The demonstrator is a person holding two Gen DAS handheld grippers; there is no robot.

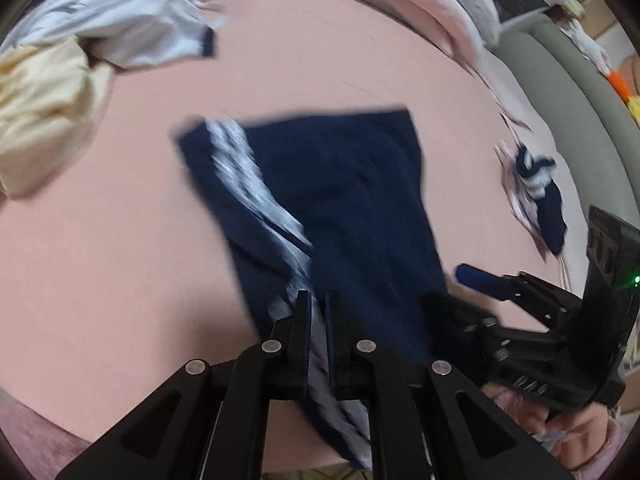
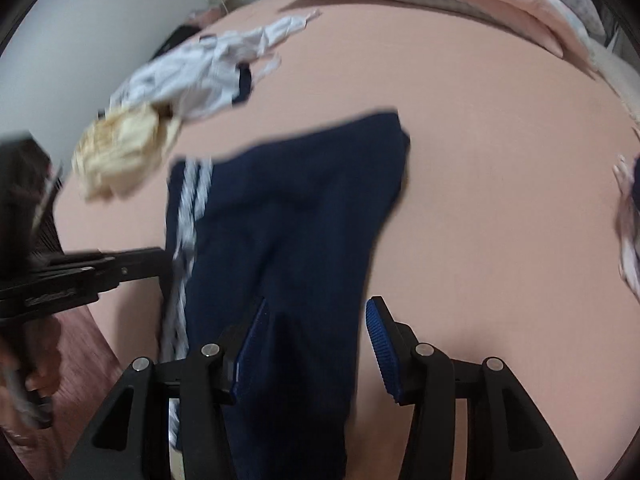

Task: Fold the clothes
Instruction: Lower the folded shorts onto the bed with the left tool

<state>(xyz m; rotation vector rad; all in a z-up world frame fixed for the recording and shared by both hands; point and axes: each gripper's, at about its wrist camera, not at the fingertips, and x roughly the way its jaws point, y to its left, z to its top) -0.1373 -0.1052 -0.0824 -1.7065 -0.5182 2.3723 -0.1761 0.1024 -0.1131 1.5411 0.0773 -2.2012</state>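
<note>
Left wrist view: one pink bed (image 1: 120,280) carries four loose garments. One pair of navy trousers (image 1: 352,208) with white side stripes lies at centre. One white garment (image 1: 120,20) sits at eleven o'clock, one cream garment (image 1: 36,120) at nine, one small navy striped piece (image 1: 540,192) at three. Left gripper (image 1: 318,320) fingers are clamped on the trousers' striped edge. Right gripper (image 2: 316,340) fingers stand apart, straddling the trousers' other edge without pressing.
</note>
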